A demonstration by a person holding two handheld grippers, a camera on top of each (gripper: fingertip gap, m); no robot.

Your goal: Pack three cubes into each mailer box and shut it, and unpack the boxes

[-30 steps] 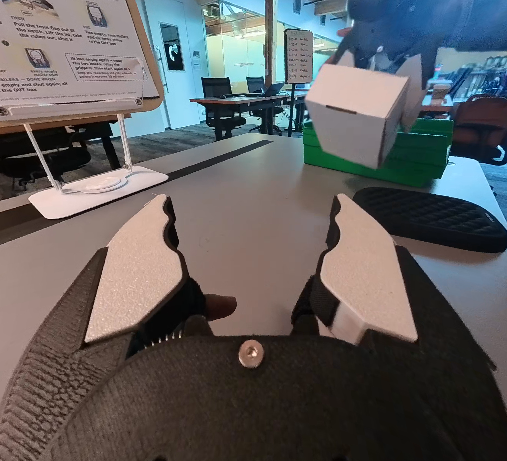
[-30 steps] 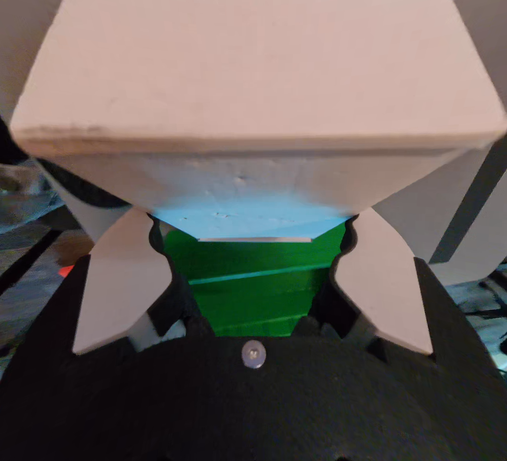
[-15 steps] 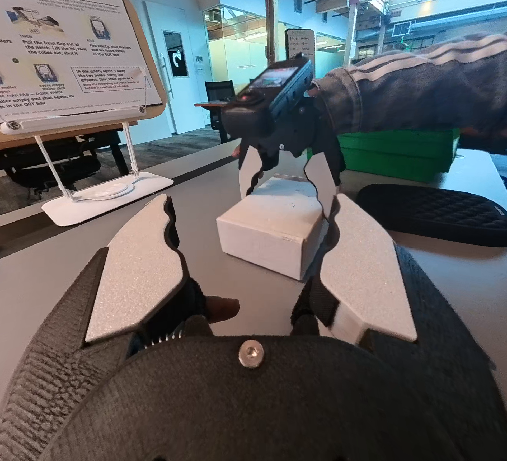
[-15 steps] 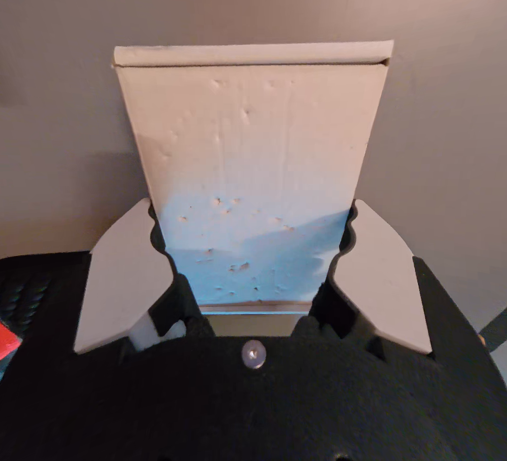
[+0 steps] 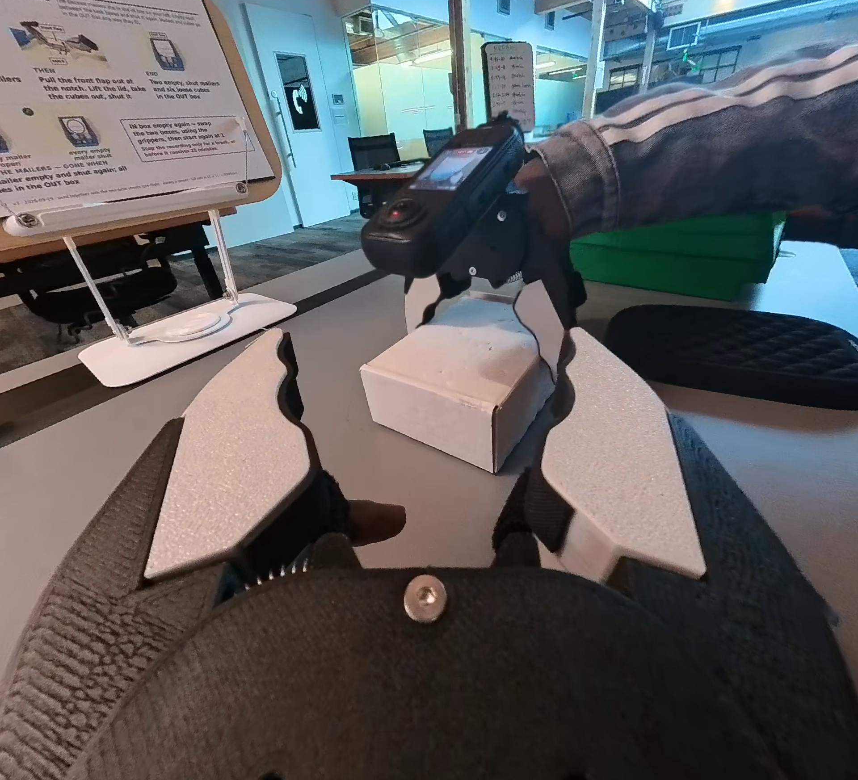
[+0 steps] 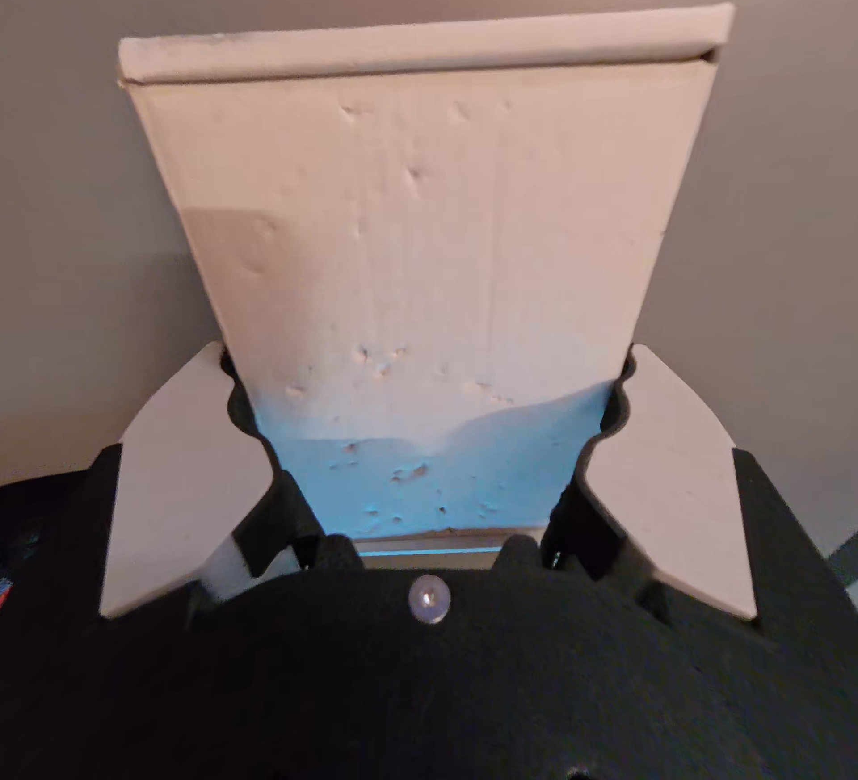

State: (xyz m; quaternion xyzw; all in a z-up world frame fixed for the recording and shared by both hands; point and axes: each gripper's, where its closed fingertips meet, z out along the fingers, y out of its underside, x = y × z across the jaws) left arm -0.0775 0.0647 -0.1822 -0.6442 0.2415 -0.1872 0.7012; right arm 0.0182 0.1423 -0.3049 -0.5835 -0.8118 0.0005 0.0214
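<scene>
A shut white mailer box (image 5: 455,368) rests on the grey table (image 5: 116,433), just ahead of my left gripper (image 5: 427,335). My left gripper is open and empty, and its right finger (image 5: 603,433) is close to the box's right corner. My right gripper (image 5: 483,330) reaches in from the right and points down over the box, with one finger on each side. In the right wrist view the box (image 6: 418,247) fills the space between the spread fingers (image 6: 185,456) of my right gripper (image 6: 427,354). The pads stand at the box's sides without pressing on it.
A green bin (image 5: 673,256) stands at the back right. A black quilted pad (image 5: 743,363) lies right of the box. An instruction board (image 5: 116,61) on a white stand (image 5: 185,340) is at the left. A person's sleeve (image 5: 719,154) crosses above the bin.
My right gripper carried the box from the air near the green bin down onto the table. Its fingers then spread wider and let go of it. My left gripper has stayed in place.
</scene>
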